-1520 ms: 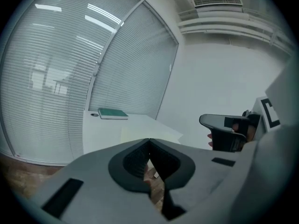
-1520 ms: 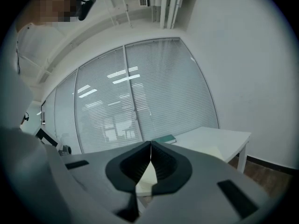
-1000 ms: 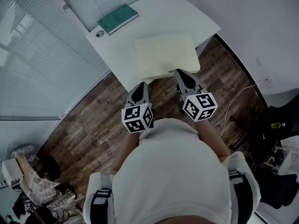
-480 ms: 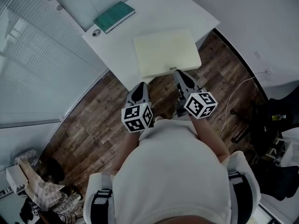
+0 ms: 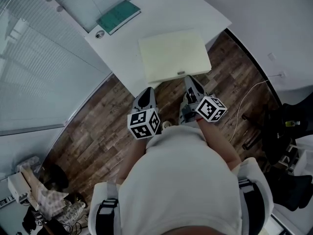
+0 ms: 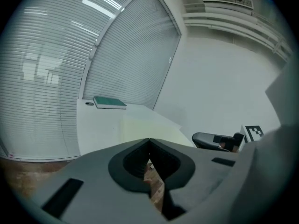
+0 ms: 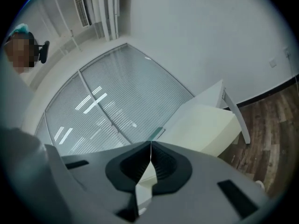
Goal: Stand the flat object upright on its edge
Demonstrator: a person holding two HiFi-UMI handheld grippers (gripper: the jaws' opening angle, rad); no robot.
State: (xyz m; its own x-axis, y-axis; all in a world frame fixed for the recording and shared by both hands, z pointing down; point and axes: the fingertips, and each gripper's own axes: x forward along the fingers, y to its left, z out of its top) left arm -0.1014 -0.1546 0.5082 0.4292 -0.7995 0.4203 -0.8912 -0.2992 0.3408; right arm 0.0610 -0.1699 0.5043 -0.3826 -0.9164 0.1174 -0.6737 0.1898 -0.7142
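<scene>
Only the head view shows my left fingers (image 5: 145, 93) and right fingers (image 5: 191, 82) together by the cream pad (image 5: 173, 55). Both pairs are pressed shut and empty. My right pair has rolled since a second ago.

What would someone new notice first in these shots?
A large pale yellow flat pad lies on the near half of the white table, with a green book at its far left corner. Nearer, the left tongs and right tongs are shut and empty off the table's near edge, above the wooden floor.
</scene>
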